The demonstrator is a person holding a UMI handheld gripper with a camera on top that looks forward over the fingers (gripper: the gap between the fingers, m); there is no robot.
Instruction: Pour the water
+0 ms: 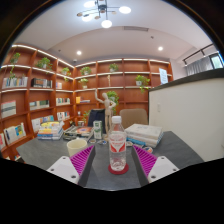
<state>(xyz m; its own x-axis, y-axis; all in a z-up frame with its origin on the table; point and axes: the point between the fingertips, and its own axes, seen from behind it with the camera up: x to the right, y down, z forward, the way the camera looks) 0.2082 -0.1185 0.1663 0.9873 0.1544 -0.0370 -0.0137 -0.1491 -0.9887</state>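
fingers (117,158) open (gap each side) | bottle (117,146) upright between | cup (76,146) beside

A grey desk (180,148) is seen in the foreground. Beyond the desk, wooden shelving (60,88) is fitted along the far walls, stocked with books and small green plants (143,80). Above the shelving, a white ceiling is lit by a ceiling lamp (106,14). A window (217,61) is noted to the right of the shelving.

One plastic bottle (118,146) with a red label, one pale cup (77,146), one stack of books (146,133), one wooden figurine (103,108), all on one table (178,150).
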